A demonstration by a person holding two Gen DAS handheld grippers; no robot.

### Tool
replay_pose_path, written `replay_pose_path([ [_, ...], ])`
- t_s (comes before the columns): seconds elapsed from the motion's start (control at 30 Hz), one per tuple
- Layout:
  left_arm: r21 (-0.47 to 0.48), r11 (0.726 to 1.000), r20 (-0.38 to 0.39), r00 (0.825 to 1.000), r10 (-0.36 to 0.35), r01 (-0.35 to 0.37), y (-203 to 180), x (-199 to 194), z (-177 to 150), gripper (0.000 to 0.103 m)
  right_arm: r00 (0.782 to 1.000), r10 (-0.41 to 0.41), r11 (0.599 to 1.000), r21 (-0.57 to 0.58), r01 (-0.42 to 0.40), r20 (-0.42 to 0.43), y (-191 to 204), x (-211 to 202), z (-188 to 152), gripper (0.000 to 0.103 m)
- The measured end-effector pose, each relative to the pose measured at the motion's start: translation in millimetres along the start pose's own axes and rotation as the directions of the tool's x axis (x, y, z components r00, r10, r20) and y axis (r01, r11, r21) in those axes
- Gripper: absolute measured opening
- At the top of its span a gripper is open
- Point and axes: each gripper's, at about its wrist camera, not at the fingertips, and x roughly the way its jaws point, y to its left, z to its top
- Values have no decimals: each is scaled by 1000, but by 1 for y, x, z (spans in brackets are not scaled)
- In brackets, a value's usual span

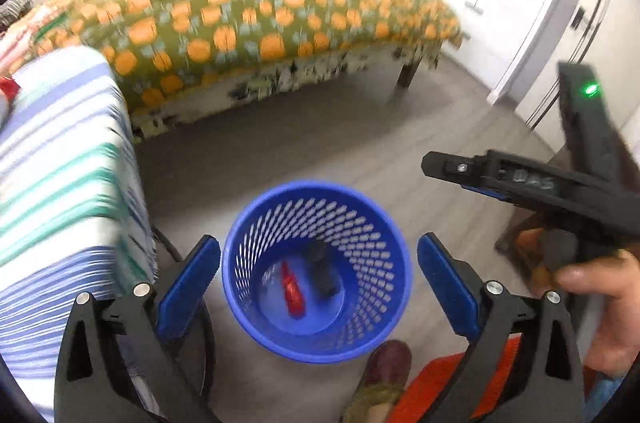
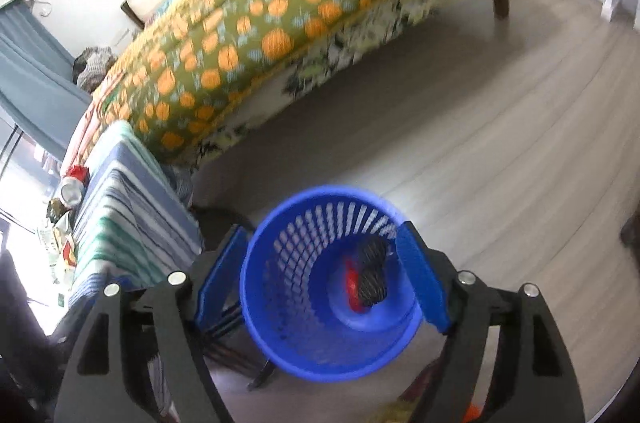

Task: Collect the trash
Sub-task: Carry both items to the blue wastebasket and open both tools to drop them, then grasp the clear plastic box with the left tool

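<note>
Two pieces of trash lie in the blue basket, and both tools hang spread above it.

A red wrapper [image 1: 291, 290] and a dark crumpled piece [image 1: 322, 269] sit on the bottom of the blue mesh basket [image 1: 256, 319], which stands on the grey floor [image 1: 360, 127] just beside the striped-cloth bench [image 1: 60, 183]. The left tool [image 1: 319, 259] and the right tool [image 2: 320, 255] each gape wide over its rim, nothing between their pads. Behind, a bed [image 1: 248, 23] with an orange-dotted cover.
</note>
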Motion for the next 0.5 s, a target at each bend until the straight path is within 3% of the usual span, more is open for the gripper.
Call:
replay_pose_path([
  [0.1, -11, 999, 61, 998, -30, 31, 3, -37, 1, 98, 993, -24, 998, -56, 30, 117, 13, -24, 1, 79],
  [0.2, -15, 995, 78, 992, -98, 99, 11, -70, -7, 98, 967, -33, 989, -132, 68, 253, 35, -54, -5, 89],
  [0.3, -28, 996, 120, 989, -84, 88, 28, -108, -32, 98, 934, -27, 975, -196, 103, 356, 61, -76, -16, 91],
  [0.4, -34, 999, 127, 992, -16, 20, 50, -138, -58, 98, 925, 8, 958, -269, 102, 379, 90, -84, -37, 91],
  [0.5, -37, 999, 146, 989, 36, -31, 74, -170, -84, 98, 940, 50, 924, -372, 85, 338, 129, -78, -66, 91],
])
